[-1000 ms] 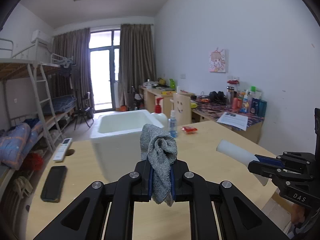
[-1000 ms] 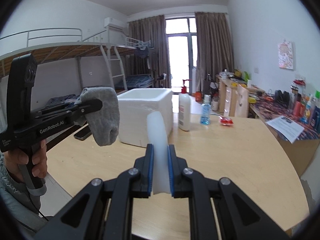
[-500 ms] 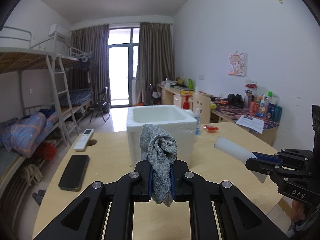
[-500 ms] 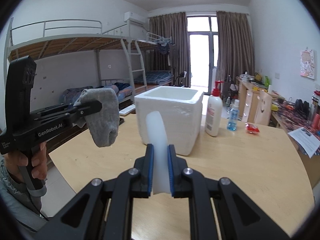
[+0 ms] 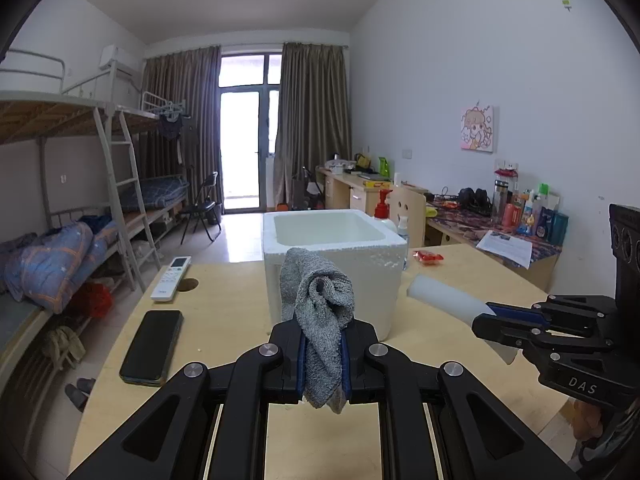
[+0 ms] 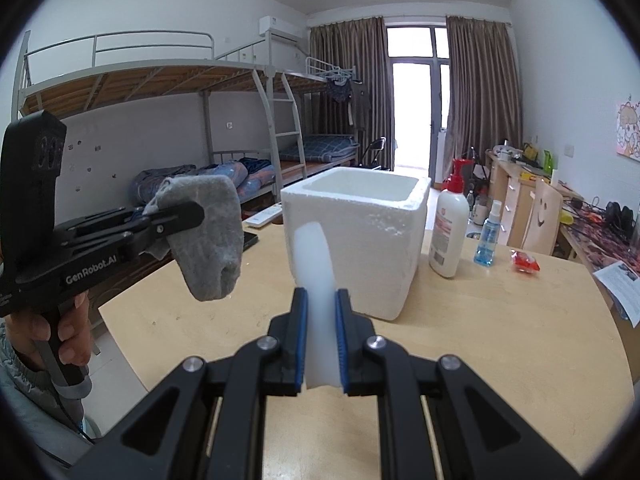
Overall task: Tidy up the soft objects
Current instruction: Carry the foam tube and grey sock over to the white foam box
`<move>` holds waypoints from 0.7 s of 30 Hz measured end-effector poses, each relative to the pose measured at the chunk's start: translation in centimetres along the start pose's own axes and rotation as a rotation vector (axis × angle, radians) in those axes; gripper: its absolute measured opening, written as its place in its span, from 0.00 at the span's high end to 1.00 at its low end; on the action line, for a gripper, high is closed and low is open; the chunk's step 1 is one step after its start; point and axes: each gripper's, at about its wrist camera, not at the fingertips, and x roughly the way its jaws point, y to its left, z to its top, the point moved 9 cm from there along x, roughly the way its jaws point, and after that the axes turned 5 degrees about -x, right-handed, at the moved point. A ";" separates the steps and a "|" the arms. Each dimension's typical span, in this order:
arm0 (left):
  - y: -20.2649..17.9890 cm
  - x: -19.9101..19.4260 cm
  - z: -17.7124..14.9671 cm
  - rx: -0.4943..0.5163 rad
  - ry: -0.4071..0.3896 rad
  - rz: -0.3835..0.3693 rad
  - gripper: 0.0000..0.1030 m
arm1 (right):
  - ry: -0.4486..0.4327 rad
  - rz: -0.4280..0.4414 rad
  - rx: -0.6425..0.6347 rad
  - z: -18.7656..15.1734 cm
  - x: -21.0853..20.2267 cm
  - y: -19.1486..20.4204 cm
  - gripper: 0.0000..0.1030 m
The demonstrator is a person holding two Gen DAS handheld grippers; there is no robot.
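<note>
The left gripper (image 5: 324, 360) is clamping a grey cloth (image 5: 320, 312) and the right gripper (image 6: 320, 336) is pinching a white foam strip (image 6: 314, 276) standing upright; the foam box (image 6: 360, 240) is sitting on the counter (image 6: 500, 340) straight ahead of both, its open top facing up, neither hand clearly nearer.

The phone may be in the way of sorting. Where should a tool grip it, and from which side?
Grip the black phone across its two long edges, coming from above: it lies flat on the table, narrow across, with bare wood along both sides.
</note>
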 end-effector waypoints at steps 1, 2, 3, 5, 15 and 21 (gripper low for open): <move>0.0 0.1 0.1 0.004 -0.001 0.002 0.87 | 0.001 0.002 0.000 0.1 0.0 0.1 0.84; 0.0 0.1 0.3 0.005 -0.003 0.003 0.87 | 0.000 0.004 -0.003 0.3 0.1 0.1 0.84; 0.0 0.2 0.5 0.007 -0.005 0.001 0.87 | -0.003 0.005 -0.005 0.5 0.2 0.1 0.84; 0.0 0.3 0.9 0.009 -0.009 -0.002 0.87 | -0.006 0.005 -0.009 0.9 0.3 0.2 0.84; 0.4 1.7 2.9 0.025 -0.018 0.019 0.87 | -0.008 -0.005 -0.011 3.1 1.2 -0.6 0.84; 0.5 2.6 4.4 0.031 -0.028 0.022 0.87 | -0.015 -0.014 -0.030 4.5 1.8 -1.1 0.84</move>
